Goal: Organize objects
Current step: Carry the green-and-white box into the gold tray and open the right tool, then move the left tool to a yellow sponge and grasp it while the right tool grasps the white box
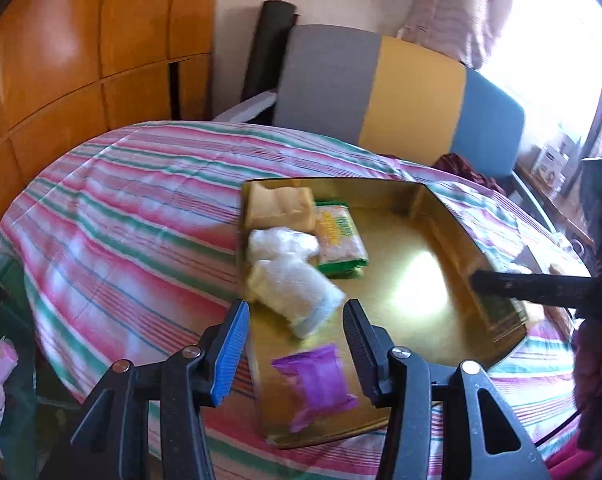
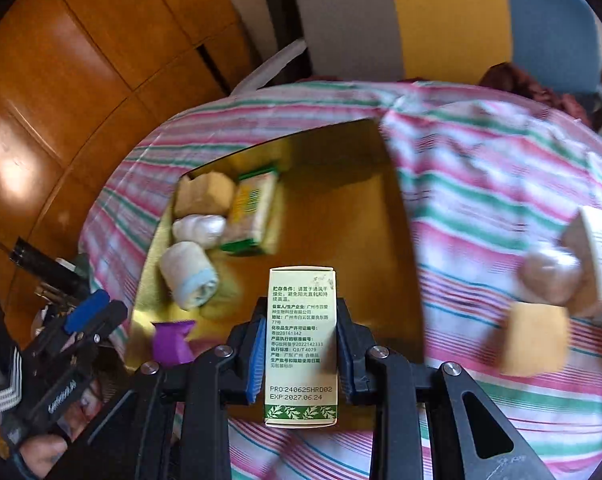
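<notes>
One light, stiff carton sits pinched at its long sides in the right tool; left tool gapes empty.

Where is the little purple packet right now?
The small purple plastic packet lies in the gold tray's near corner, just below the left gripper, near a white roll.

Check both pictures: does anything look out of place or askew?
Yes. Several items lie loose on the striped bedspread, outside the gold tray. Inside, the clear-wrapped roll and purple packet lie at angles. The boxed carton is clamped in the right hand-held gripper.
</notes>
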`<control>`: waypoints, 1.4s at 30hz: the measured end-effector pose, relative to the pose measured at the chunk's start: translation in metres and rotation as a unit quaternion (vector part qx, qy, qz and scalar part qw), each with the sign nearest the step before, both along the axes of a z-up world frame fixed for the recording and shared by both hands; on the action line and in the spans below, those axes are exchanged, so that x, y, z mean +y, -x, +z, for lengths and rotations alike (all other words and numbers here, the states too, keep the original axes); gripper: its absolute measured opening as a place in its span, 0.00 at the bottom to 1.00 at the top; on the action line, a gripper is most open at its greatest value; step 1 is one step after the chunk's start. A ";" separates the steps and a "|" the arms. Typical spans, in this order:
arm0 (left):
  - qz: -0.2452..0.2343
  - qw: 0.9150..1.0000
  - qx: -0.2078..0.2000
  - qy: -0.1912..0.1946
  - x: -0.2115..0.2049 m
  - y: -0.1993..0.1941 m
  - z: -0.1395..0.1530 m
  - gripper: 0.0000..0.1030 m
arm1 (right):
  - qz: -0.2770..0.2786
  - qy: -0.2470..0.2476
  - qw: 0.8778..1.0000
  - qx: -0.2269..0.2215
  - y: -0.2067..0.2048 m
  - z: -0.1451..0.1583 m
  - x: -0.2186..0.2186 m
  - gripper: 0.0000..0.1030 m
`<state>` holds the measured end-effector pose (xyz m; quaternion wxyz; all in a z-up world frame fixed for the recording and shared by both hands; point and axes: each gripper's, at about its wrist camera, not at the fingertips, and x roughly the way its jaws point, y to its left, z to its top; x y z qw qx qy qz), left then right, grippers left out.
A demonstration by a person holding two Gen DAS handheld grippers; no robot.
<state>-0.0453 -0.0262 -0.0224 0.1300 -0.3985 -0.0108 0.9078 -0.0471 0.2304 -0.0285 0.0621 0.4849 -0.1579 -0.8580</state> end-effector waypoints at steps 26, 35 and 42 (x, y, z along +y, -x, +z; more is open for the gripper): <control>0.037 0.999 -0.018 0.003 -0.037 0.001 -0.015 0.48 | 0.048 0.015 0.999 -0.013 0.055 -0.036 -0.085 0.58; 0.006 1.000 -0.015 0.006 -0.017 -0.006 -0.011 0.48 | 0.026 -0.032 0.998 0.042 0.012 -0.003 -0.048 0.71; -0.034 0.999 -0.007 0.017 0.011 -0.010 -0.003 0.48 | -0.035 -0.050 0.996 0.066 -0.028 0.018 0.025 0.75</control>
